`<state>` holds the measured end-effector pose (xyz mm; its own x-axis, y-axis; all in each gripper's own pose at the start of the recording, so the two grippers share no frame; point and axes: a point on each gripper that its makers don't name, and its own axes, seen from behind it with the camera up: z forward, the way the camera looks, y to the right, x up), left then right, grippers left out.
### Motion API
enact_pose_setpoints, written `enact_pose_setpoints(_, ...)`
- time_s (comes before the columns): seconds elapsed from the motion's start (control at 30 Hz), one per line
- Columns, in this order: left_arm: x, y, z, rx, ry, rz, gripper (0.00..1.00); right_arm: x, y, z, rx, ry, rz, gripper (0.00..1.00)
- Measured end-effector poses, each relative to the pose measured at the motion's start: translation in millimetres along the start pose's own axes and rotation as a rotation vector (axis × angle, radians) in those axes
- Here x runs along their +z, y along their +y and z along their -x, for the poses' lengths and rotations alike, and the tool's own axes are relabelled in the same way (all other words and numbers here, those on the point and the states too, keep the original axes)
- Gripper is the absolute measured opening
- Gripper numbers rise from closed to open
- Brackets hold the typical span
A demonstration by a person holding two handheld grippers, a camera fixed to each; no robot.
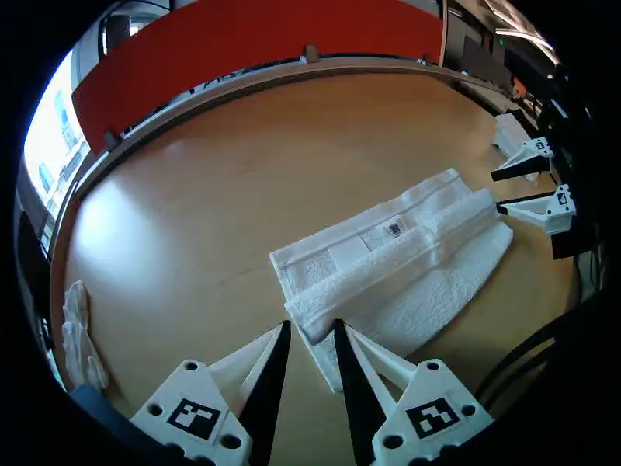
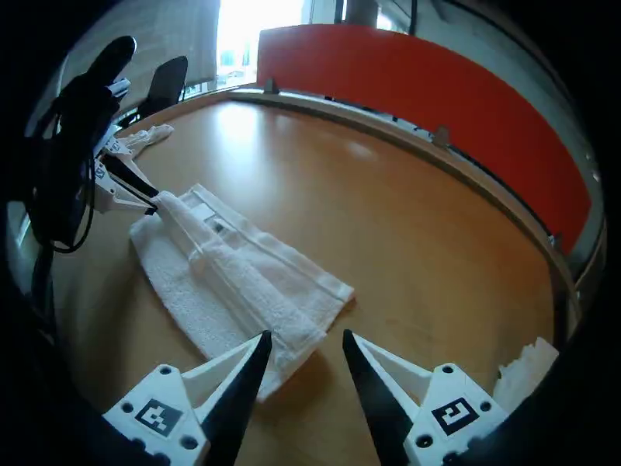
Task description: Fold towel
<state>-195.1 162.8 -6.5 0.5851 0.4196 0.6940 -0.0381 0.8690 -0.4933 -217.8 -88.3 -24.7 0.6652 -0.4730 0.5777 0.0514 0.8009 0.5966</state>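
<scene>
The towel [image 1: 404, 264] lay half-folded on the table [image 1: 233, 179]. The left gripper [image 1: 310, 335] pinched one end; the right gripper [image 2: 304, 342] held its fingers apart at the other. Beyond the towel, the right gripper view showed chairs [image 2: 167, 81], the left gripper view a crumpled cloth [image 1: 78, 334].

Left gripper [image 1: 311, 326]: fingers drawn close, both tips pressing on the rolled end of the towel [image 1: 404, 256] caught between them. It's tilted down, pointing along the fold.
Right gripper [image 2: 307, 338]: jaws spread wider, nothing clamped. The towel's other end sits just at its tips, nearer the finger [image 2: 244, 380] on the left of its own view.
The two grippers face each other, well apart.
</scene>
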Motion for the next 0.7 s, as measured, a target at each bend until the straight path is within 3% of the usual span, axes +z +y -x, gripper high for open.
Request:
enact_pose_setpoints(0.13, 1.2, -2.0, 1.2, 0.003, -0.003, -0.007, 0.70, 1.4, 0.6, 0.7, -0.009, 0.001, -0.001, 0.92)
enact_pose_setpoints(0.27, 3.2, -1.4, 1.6, 0.010, -0.006, -0.005, 0.90, 3.0, 2.9, 1.2, -0.018, 0.002, 0.005, 0.95)
enact_pose_setpoints(0.47, 3.1, -3.7, 0.4, 0.005, -0.003, -0.014, 0.96, 3.7, 4.7, -0.6, -0.027, 0.005, 0.007, 0.94)
enact_pose_setpoints(0.7, 0.0, -5.6, -0.5, -0.012, 0.000, -0.018, 0.96, 3.6, 5.1, -2.9, -0.026, 0.008, 0.005, 0.95)
